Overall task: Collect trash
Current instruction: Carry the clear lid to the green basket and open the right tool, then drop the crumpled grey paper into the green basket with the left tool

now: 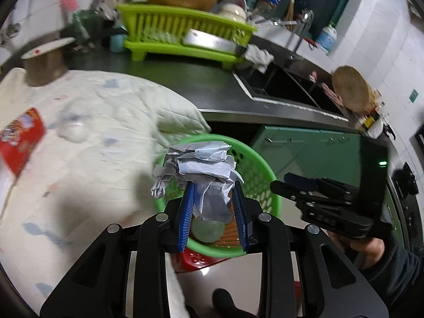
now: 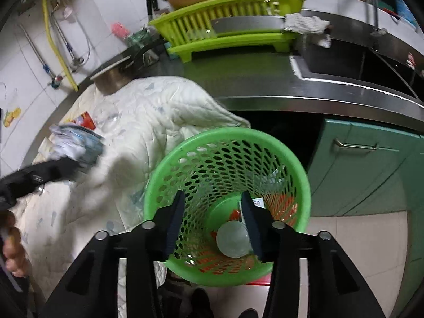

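- While my left gripper (image 1: 214,201) clamps paper (image 1: 201,169) above the bin (image 2: 288,156), a quilt (image 2: 159,116) covers the left counter (image 2: 265,79).
- Right gripper (image 2: 212,212): fingers apart, empty.

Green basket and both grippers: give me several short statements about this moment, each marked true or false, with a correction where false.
1. The left gripper is clamped on crumpled paper. True.
2. The right gripper is holding a red packet. False: its jaws are apart and empty, above the green basket.
3. The green basket is empty. False: a round translucent lid and other scraps lie in it.
4. A lime dish rack stands on the counter beside the sink. True.
5. A red packet lies on the white quilted cloth. True.
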`<state>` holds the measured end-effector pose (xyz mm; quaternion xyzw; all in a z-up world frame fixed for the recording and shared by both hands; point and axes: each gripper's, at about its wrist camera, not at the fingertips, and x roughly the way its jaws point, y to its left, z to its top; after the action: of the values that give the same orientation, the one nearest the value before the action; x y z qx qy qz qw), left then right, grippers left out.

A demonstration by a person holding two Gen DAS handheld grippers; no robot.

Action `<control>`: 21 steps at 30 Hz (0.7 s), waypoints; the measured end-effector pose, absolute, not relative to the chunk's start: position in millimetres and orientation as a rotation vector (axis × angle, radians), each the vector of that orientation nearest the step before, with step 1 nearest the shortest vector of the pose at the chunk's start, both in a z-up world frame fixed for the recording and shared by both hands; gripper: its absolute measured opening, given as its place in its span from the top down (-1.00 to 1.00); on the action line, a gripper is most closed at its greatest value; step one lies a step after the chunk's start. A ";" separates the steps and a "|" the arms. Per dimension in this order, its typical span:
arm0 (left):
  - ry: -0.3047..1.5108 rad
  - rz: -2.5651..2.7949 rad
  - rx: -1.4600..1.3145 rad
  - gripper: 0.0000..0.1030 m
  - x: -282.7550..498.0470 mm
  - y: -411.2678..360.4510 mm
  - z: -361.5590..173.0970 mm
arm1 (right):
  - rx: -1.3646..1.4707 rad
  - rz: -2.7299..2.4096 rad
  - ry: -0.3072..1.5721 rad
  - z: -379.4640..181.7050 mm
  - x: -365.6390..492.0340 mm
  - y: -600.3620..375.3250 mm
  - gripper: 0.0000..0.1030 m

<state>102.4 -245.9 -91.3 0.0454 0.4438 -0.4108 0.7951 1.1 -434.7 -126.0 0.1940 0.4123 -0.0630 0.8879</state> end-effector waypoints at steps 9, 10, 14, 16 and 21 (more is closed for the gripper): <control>1.048 -0.922 0.146 0.34 102.2 -295.8 -127.1 | 0.400 -0.169 0.782 -101.5 -34.6 -449.7 -0.10; 1.052 -0.917 0.151 0.26 101.6 -298.0 -128.6 | 0.398 -0.171 0.777 -99.3 -36.9 -450.6 -0.11; 1.060 -0.922 0.143 0.13 100.3 -298.8 -130.4 | 0.407 -0.179 0.768 -96.3 -40.6 -453.6 -0.11; 1.054 -0.915 0.144 0.07 99.8 -297.5 -129.4 | 0.408 -0.182 0.763 -94.9 -40.9 -453.3 -0.13; 1.036 -0.894 0.133 0.02 100.3 -278.8 -118.4 | 0.394 -0.159 0.757 -88.7 -35.2 -445.1 -0.22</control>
<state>100.3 -278.8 -118.4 0.0614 0.4779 -0.4126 0.7730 -35.2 -445.1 -88.7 0.1907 0.3669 -0.0769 0.9073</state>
